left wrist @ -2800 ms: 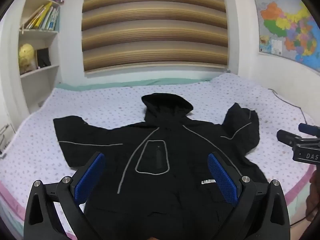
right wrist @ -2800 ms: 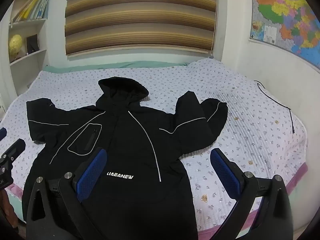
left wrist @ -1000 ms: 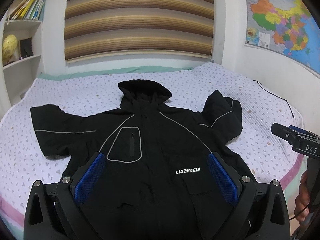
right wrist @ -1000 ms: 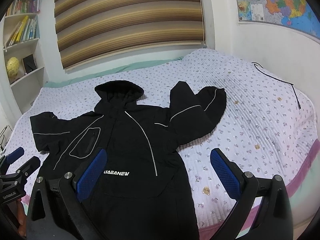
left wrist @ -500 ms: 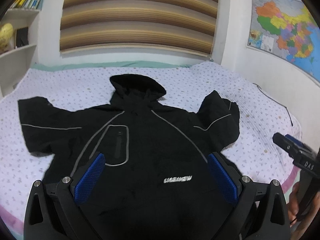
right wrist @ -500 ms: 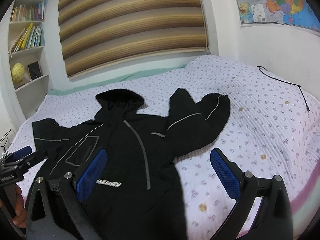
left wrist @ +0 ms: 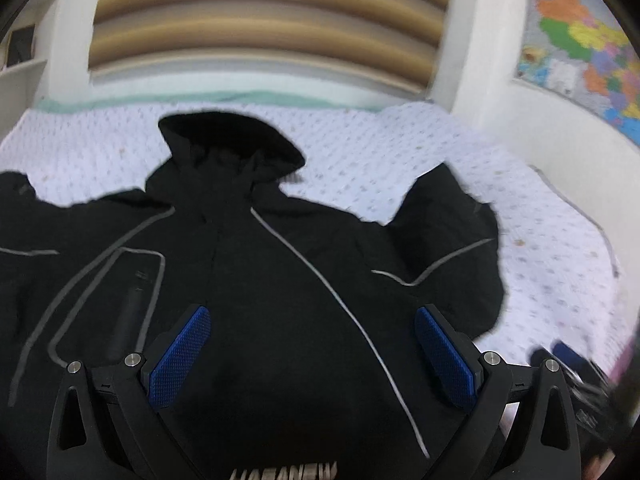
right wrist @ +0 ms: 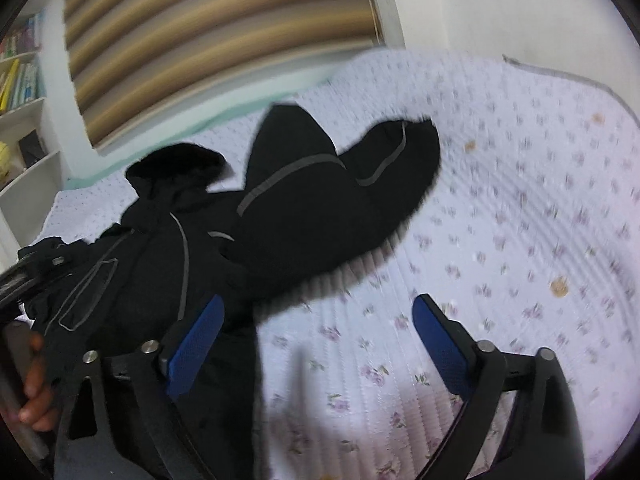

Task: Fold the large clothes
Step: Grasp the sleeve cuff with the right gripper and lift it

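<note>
A bookshelf (right wrist: 20, 80) stands at nine o'clock, striped blinds (left wrist: 264, 20) hang at twelve, and a wall map (left wrist: 580, 40) sits at two. The floral bedspread (right wrist: 520, 200) covers the bed. On it the black hooded jacket (left wrist: 280, 280) lies face up, hood toward twelve, its right-side sleeve (right wrist: 340, 192) folded inward. The left gripper (left wrist: 312, 356) hangs above the jacket's chest, jaws wide, gripping nothing. The right gripper (right wrist: 316, 344) straddles the jacket's edge and bare bedspread, its jaws closing, pads pressing nothing.

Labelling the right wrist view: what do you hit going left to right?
Person's hand → jacket chest pocket → hood → bent-back sleeve → bare floral bedspread.
</note>
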### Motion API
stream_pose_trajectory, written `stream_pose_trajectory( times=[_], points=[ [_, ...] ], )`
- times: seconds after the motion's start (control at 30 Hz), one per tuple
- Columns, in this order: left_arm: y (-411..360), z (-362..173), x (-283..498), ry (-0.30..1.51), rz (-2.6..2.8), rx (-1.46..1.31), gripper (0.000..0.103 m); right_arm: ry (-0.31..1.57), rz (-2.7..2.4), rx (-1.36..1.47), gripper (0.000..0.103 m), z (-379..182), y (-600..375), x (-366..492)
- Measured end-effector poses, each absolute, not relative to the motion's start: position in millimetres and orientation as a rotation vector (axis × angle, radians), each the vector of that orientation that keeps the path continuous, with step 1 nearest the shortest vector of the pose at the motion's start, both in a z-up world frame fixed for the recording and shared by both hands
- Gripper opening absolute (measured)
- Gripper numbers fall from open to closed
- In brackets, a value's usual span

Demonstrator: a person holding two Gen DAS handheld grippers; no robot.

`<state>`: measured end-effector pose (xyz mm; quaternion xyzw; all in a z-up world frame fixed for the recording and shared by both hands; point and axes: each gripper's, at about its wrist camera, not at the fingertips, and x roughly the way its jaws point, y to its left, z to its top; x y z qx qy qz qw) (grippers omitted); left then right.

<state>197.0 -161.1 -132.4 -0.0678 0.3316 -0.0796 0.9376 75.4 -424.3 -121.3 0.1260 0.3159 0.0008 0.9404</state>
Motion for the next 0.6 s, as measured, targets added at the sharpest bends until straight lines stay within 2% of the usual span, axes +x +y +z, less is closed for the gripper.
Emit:
stream_pose_trajectory(
  times=[0.1,0.23,0.4,0.5,0.6],
  points=[
    [-171.4,-174.3,226.2,0.755,-0.139,-0.106,0.102,0.718,0.023,0.295,0.089,-125.1,-436.0,84.6],
    [-174.3,-220.9,242.6,0.873,-0.149,-0.098,0.102,0.751,-0.004,0.259,0.089,-95.7,-458.7,105.4],
    [-169.8,-219.9,240.4,0.830,-0.176,-0.143,0.102,0.709,-0.079,0.163,0.089,-68.6,-496.6,180.8],
    [-172.2,-219.3,236.2,0.800,-0.176,-0.136,0.102,0.708,-0.117,0.177,0.088,-85.5,-524.3,237.1],
    [-173.0,-221.7,232.8,0.775,-0.174,-0.133,0.102,0.746,-0.150,0.249,0.079,-111.6,-553.4,284.1]
  ],
)
